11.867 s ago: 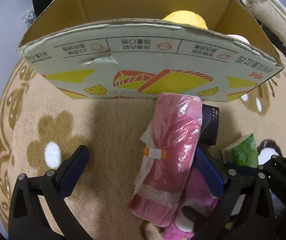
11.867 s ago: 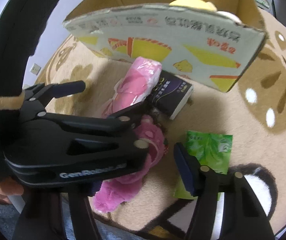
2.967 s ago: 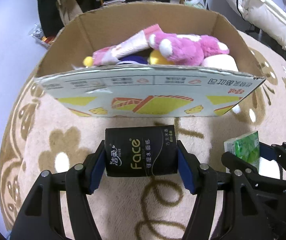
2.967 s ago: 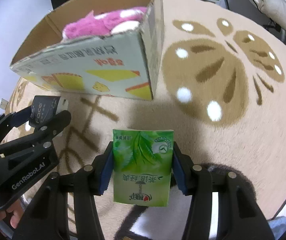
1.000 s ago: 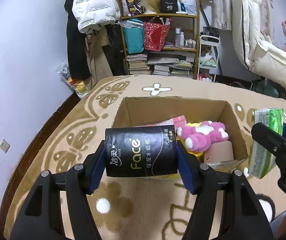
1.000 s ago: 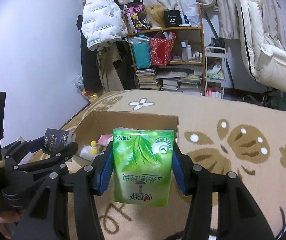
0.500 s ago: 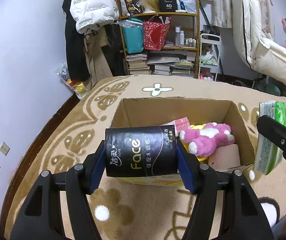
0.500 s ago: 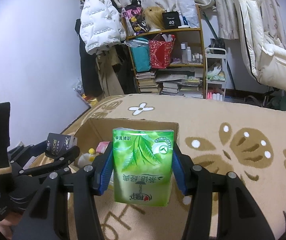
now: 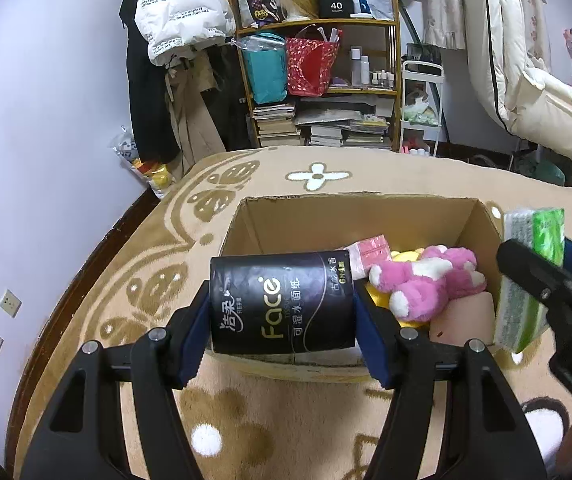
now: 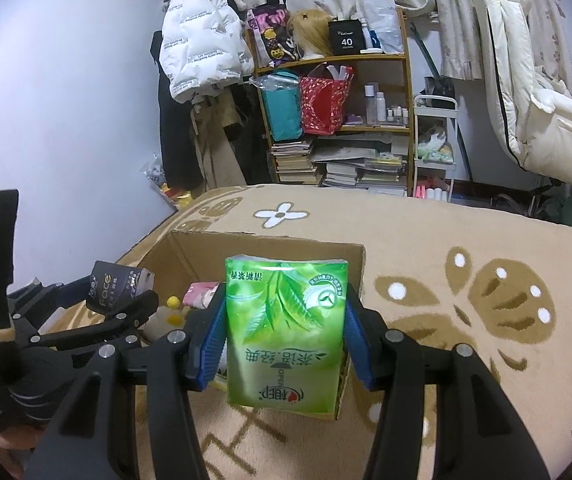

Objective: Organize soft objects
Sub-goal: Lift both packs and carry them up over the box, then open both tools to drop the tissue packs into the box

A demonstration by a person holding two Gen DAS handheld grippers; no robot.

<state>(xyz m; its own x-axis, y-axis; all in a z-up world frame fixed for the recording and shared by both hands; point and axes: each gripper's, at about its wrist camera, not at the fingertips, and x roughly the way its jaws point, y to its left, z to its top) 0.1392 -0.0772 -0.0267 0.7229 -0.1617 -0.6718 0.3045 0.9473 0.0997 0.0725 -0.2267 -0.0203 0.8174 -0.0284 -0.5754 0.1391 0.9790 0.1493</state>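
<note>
Tissues are carried to the box (image 9: 350, 216): black pack (image 9: 282, 300) clamped in the left claw (image 9: 282, 320), green pack (image 10: 286, 332) in the right claw (image 10: 282, 340); lowering and release are called for next.

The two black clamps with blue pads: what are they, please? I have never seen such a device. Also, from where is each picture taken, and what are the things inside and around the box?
They are hand-held grippers; a person holds one in each hand, and no robot arm is involved. A wide-angle camera sits on each and looks forward along its two fingers, so each picture shows its own gripper from behind.

In the left wrist view, the left gripper is shut on a black Face tissue pack. In the right wrist view, the right gripper is shut on a green tissue pack. Each gripper also shows at the edge of the other's picture.

Ahead, on a beige patterned carpet, stands an open cardboard box. Inside lie a pink plush toy, a pink packet and something yellow, mostly hidden. Behind is a cluttered shelf.
</note>
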